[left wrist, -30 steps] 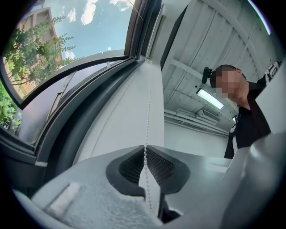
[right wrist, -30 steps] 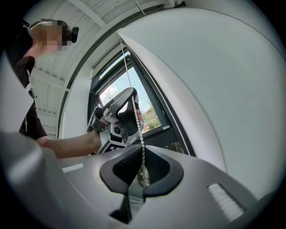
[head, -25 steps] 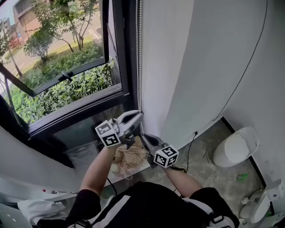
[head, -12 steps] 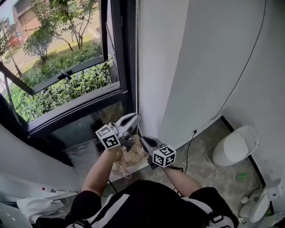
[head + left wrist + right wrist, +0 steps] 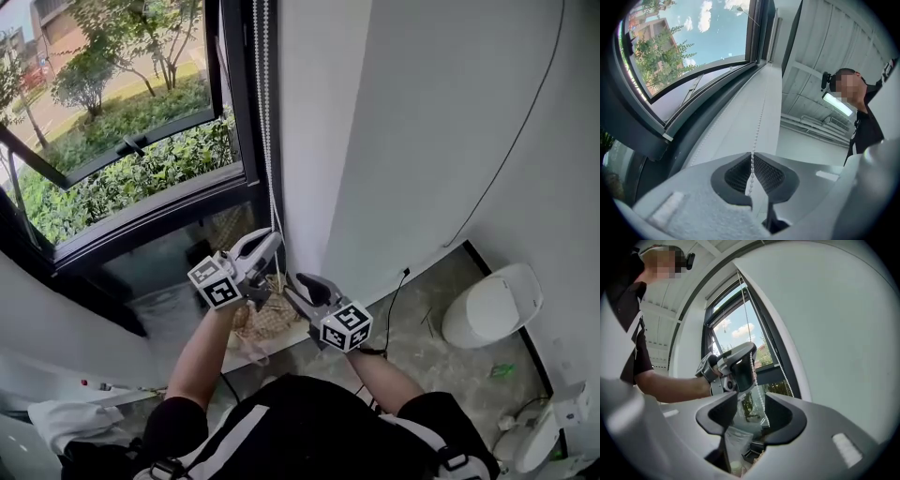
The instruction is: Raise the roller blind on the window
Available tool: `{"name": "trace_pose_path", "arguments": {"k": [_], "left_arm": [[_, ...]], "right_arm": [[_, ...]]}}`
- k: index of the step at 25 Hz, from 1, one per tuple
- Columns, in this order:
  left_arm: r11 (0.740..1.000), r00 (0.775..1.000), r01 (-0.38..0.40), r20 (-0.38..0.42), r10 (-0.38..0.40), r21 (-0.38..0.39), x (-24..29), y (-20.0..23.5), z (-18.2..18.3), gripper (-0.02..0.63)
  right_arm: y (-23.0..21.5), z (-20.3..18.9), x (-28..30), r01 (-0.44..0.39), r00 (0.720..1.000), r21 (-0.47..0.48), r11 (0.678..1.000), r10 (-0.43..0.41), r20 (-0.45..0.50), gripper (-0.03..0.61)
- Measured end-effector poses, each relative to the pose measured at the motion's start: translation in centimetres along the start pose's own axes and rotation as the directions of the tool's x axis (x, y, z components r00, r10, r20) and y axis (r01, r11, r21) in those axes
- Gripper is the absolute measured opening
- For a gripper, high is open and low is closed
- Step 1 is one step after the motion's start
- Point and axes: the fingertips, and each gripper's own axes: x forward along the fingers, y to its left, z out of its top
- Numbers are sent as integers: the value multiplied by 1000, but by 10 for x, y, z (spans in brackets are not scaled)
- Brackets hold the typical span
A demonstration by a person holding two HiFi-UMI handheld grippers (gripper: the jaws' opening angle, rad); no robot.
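**Left tool clamped on the blind's chain beside the window, right tool letting go**

The window (image 5: 122, 141) fills the upper left of the head view, with shrubs and trees outside its dark frame. The bead chain (image 5: 262, 112) of the roller blind hangs as two thin strands just beside the window's right post, between the post and the white wall (image 5: 422, 141). The blind's fabric itself cannot be made out in any view.

The left tool (image 5: 267, 239) is held up below the window's lower right corner, jaws pointing upward. In the left gripper view its jaws (image 5: 751, 161) are together on the bead chain (image 5: 759, 122), which runs straight up from the dark pads along the side of the window toward the ceiling.

The right tool (image 5: 295, 286) sits just below and to the right of the left one, farther from the window. In the right gripper view its jaws (image 5: 743, 413) are opening. A strand of the bead chain (image 5: 761, 399) passes through the gap, but the pads are not pressing on it. That view also looks up at the left tool (image 5: 740, 364) against the window.

Under the window, behind both tools, a patterned bag (image 5: 267, 319) lies on the floor.
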Motion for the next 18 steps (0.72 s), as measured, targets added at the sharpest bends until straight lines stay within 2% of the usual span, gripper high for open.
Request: {"name": "trace_pose_path", "arguments": {"k": [3, 6, 8, 13, 18], "left_arm": [[998, 997, -64, 32, 63, 26, -4, -1, 5, 24], [989, 989, -139, 60, 136, 52, -7, 0, 8, 97], [977, 979, -193, 80, 186, 86, -12, -1, 11, 110], [935, 942, -326, 131, 309, 141, -47, -16, 18, 130], [878, 917, -399, 97, 387, 264, -80, -47, 16, 126]], "right_arm": [[2, 19, -16, -15, 998, 25, 1000, 14, 69, 184], [2, 37, -33, -37, 993, 40, 999, 32, 118, 179], [-1, 48, -43, -49, 988, 44, 998, 42, 145, 173], [-13, 74, -67, -67, 974, 68, 995, 50, 220, 149], [-19, 83, -81, -90, 968, 69, 994, 71, 241, 97]]}}
